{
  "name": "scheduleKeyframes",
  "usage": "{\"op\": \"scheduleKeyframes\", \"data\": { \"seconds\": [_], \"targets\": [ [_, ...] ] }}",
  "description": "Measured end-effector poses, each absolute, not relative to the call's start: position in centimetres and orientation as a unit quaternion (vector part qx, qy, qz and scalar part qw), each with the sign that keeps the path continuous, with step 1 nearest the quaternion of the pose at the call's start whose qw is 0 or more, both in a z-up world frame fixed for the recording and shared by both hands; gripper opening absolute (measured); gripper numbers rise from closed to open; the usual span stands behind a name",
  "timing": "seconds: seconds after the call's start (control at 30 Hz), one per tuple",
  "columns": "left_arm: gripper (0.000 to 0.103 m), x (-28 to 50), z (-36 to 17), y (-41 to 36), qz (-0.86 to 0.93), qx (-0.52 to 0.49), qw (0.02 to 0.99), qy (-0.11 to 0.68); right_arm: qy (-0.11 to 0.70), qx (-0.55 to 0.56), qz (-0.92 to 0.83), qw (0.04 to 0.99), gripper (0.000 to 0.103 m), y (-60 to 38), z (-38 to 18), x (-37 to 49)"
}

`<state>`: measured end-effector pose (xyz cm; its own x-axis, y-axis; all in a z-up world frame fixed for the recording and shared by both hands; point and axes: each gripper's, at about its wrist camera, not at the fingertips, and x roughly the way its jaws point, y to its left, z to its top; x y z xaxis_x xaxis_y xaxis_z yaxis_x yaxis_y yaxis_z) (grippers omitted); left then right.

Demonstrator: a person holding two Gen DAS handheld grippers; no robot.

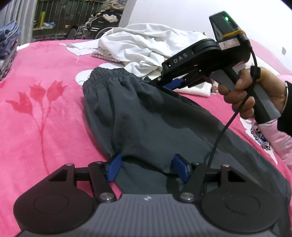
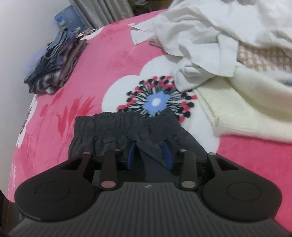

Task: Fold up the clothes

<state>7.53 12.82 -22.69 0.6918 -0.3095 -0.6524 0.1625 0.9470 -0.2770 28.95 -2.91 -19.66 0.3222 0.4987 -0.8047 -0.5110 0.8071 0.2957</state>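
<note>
The dark grey shorts [image 1: 146, 113] lie spread on the pink flowered blanket [image 1: 45, 113] of the bed, elastic waistband at the far end, legs running toward the near edge.

Left claw [image 1: 147, 168]: blue pads [image 1: 114, 168] stand wide apart over the near part of the shorts. Cloth lies between them; neither pad presses on it.

Right claw [image 2: 148, 155]: set narrow at the waistband's right side, with a fold of the grey cloth pinched between its blue pads [image 2: 167, 155]. In the left wrist view this claw [image 1: 175, 83] comes in from the right, gripped by a hand [image 1: 255, 91] in a dark sleeve; a black cable [image 1: 224, 127] hangs from it across the shorts.

Surroundings: a heap of white garments [image 1: 142, 47] lies just beyond the waistband, far and right, and overlaps a checked cloth [image 2: 259, 56]. A cream knit piece [image 2: 246, 109] lies right of the shorts, near but apart. A stack of folded blue and grey clothes [image 2: 53, 67] sits far left on the bed, well apart. A blue container [image 2: 67, 16] stands behind it near the curtain [image 2: 102, 9]. Beyond the bed's far edge stands a dark railing [image 1: 73, 18] with clutter; details unclear.
</note>
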Motion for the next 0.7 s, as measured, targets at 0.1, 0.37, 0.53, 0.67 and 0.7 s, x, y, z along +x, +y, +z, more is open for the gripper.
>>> {"op": "scheduleKeyframes", "data": {
  "seconds": [0.1, 0.37, 0.53, 0.67, 0.7],
  "targets": [
    [0.066, 7.6, -22.8, 12.6, -0.126, -0.090, 0.917, 0.367, 0.482, -0.038, 0.316, 0.816, 0.004, -2.4, -19.5, 28.1],
    [0.066, 8.2, -21.9, 12.9, -0.122, -0.101, 0.918, 0.365, 0.366, -0.144, 0.279, 0.876, 0.001, -1.3, -16.2, 24.6],
    [0.066, 9.4, -21.6, 13.0, -0.117, -0.104, 0.918, 0.363, 0.347, -0.175, 0.247, 0.888, 0.001, -1.1, -16.5, 25.4],
    [0.066, 9.8, -22.2, 12.8, -0.111, -0.099, 0.919, 0.366, 0.364, -0.179, 0.222, 0.887, 0.001, -1.0, -19.4, 27.3],
    [0.066, 9.8, -22.2, 12.7, -0.111, -0.096, 0.920, 0.364, 0.370, -0.172, 0.221, 0.886, 0.002, -1.1, -20.2, 27.7]
  ]
}}
